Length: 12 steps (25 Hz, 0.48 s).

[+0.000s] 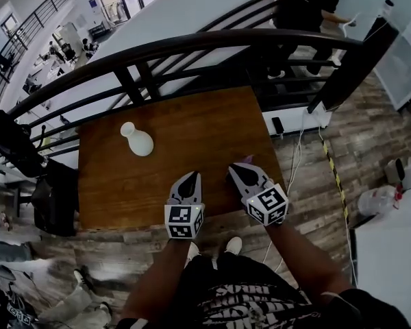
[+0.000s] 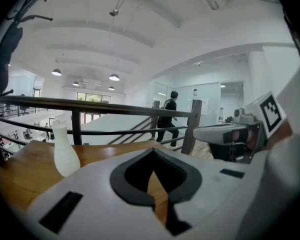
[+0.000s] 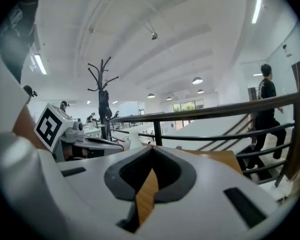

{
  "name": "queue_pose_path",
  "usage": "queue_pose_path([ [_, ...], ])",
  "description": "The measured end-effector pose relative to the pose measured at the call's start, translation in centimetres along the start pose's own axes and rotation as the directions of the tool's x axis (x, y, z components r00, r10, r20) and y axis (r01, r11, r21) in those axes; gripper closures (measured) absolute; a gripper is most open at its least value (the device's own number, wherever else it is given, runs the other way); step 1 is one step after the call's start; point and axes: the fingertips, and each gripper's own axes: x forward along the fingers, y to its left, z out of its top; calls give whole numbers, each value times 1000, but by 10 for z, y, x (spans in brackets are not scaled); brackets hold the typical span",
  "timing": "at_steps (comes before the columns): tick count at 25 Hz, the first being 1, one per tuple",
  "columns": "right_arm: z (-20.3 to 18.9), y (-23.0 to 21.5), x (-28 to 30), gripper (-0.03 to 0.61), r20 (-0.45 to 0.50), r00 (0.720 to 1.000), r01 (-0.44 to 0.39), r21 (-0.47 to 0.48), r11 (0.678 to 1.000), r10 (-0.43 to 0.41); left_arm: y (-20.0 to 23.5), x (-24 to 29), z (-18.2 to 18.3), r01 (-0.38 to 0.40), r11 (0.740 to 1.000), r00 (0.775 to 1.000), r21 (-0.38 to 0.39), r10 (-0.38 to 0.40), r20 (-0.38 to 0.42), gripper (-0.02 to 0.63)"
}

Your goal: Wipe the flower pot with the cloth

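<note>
Two tools are showing in the head view, the left tool (image 1: 190, 177) and the right tool (image 1: 240, 170). They are hanging side by side over the near edge of the wooden counter (image 1: 205, 125), both with jaws drawn together and gripping nothing. The white flower pot (image 1: 138, 141) is standing upright ahead of the left tool and off to its left, well apart from both, and no cloth is appearing anywhere. That is fitting either a moment with the cloth yet to be fetched or one with the wiping over and the cloth gone, so I am judging the step no further. Any reach toward the pot is asking for a path forward and leftward over bare wood. A dark railing (image 1: 157, 50) is running just beyond the counter's far side, close behind the pot, and the counter's right edge is lying just beside the right tool. The left gripper view is showing its own jaws meeting at the tips with only wood behind them. It is also showing the pot (image 2: 65, 151) ahead-left against the rail, and the right tool (image 2: 202, 133) alongside. The right gripper view is likewise showing closed, empty jaws, the left tool (image 3: 122, 145) to its left, and open counter ahead up to the railing.
</note>
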Motion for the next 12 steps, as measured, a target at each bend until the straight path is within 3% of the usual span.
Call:
queue_pose_path([
  [5, 33, 48, 9, 580, 68, 998, -5, -53, 999, 9, 28, -47, 25, -57, 998, 995, 4, 57, 82, 615],
  [12, 25, 98, 36, 580, 50, 998, -32, -38, 999, 34, 73, -88, 21, -100, 995, 991, -17, 101, 89, 615],
])
